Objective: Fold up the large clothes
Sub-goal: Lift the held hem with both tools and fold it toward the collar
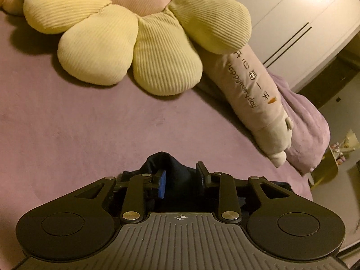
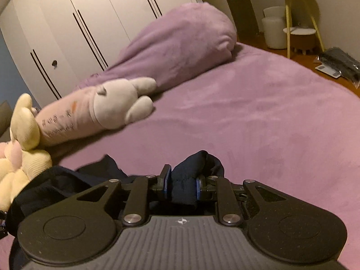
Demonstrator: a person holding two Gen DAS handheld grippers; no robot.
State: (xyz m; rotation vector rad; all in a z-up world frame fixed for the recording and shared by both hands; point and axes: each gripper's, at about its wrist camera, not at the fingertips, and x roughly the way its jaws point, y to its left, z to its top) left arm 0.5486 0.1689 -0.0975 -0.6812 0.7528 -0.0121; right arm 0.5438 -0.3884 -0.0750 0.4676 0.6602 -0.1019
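A dark navy garment [image 1: 177, 168] lies bunched on the purple bed sheet [image 1: 67, 135]. My left gripper [image 1: 181, 175] stands low over the sheet with a fold of it between its fingers. The jaws are somewhat apart and the blue pad [image 1: 163, 182] shows free of the cloth. In the right wrist view my right gripper [image 2: 183, 180] is shut on another bunch of the navy garment [image 2: 186, 168], with both blue pads pressed against it. More of the garment [image 2: 56, 184] trails off to the left over the sheet [image 2: 270, 123].
A yellow flower cushion [image 1: 112, 33] and a long pink plush pillow [image 1: 247, 94] lie ahead of the left gripper. A heaped purple duvet [image 2: 180, 45] sits by the white wardrobe [image 2: 67, 22]. Beyond the bed's far edge stand a small side table [image 2: 297, 11] and floor clutter.
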